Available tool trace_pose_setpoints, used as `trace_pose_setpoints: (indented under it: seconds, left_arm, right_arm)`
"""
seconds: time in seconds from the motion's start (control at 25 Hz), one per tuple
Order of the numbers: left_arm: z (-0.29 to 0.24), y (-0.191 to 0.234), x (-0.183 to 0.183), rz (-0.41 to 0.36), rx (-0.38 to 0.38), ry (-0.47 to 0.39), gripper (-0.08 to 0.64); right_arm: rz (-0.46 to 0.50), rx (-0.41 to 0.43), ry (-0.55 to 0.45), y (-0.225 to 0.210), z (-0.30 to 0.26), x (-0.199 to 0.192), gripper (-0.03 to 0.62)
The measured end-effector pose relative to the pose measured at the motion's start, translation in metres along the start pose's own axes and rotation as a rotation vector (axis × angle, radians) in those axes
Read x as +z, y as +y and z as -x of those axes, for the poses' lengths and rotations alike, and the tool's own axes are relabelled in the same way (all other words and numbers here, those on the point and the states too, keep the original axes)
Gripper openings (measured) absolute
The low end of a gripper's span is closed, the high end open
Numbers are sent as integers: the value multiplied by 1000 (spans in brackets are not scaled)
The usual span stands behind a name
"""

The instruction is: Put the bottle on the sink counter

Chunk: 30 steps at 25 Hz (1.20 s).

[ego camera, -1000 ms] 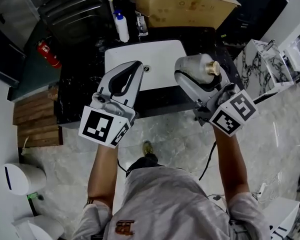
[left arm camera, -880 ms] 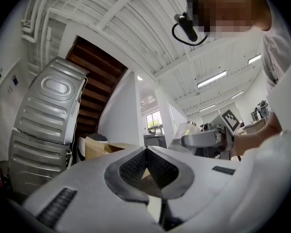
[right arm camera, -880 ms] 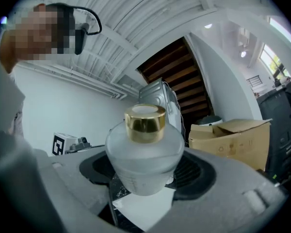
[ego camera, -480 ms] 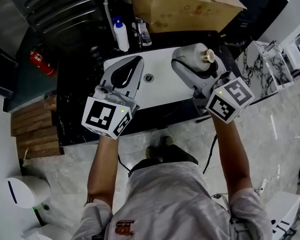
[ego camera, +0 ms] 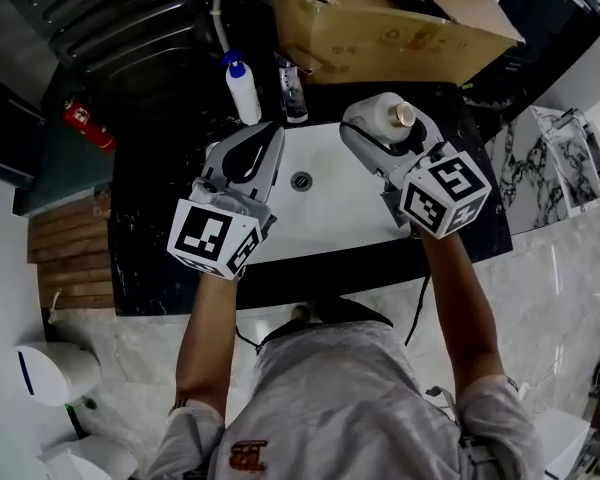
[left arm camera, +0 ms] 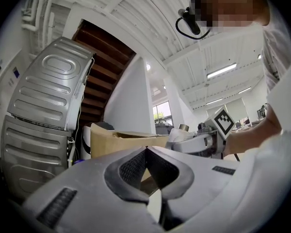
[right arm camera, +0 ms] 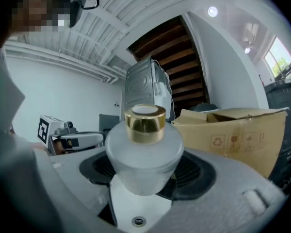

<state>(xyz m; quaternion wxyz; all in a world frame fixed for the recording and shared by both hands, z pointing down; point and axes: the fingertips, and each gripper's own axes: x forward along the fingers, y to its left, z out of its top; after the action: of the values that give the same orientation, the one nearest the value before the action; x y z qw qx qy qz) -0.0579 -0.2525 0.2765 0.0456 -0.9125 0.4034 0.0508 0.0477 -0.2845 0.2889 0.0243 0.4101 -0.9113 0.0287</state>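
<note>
The left tool (ego camera: pixel 264 138) and right tool (ego camera: pixel 373 128) are pale grey moulded shells. Their broad jaws are lined with dark ribbed pads (left arm camera: pixel 132 170). Each carries a white cube (ego camera: pixel 215 244) printed with black square markers. A black cable (ego camera: pixel 417 313) hangs beneath the right tool. The person wears a light grey short-sleeved T-shirt (ego camera: pixel 350 408) with a reddish-brown print.
</note>
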Motion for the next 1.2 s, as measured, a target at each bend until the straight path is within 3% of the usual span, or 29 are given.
trace_pose_setpoints:
  seconds: [0.24, 0.44, 0.92, 1.2]
  left_arm:
    - [-34, 27, -31, -18, 64, 60, 0]
    - [-46, 48, -57, 12, 92, 102, 2]
    - [-64, 83, -117, 51, 117, 183, 0]
    - [-69, 90, -139, 84, 105, 211, 2]
  right_arm:
    - [11, 34, 88, -46, -45, -29, 331]
    - [3, 32, 172, -67, -85, -63, 331]
    - [-23, 7, 353, -99, -153, -149, 331]
    - [20, 23, 452, -103, -183, -182, 331]
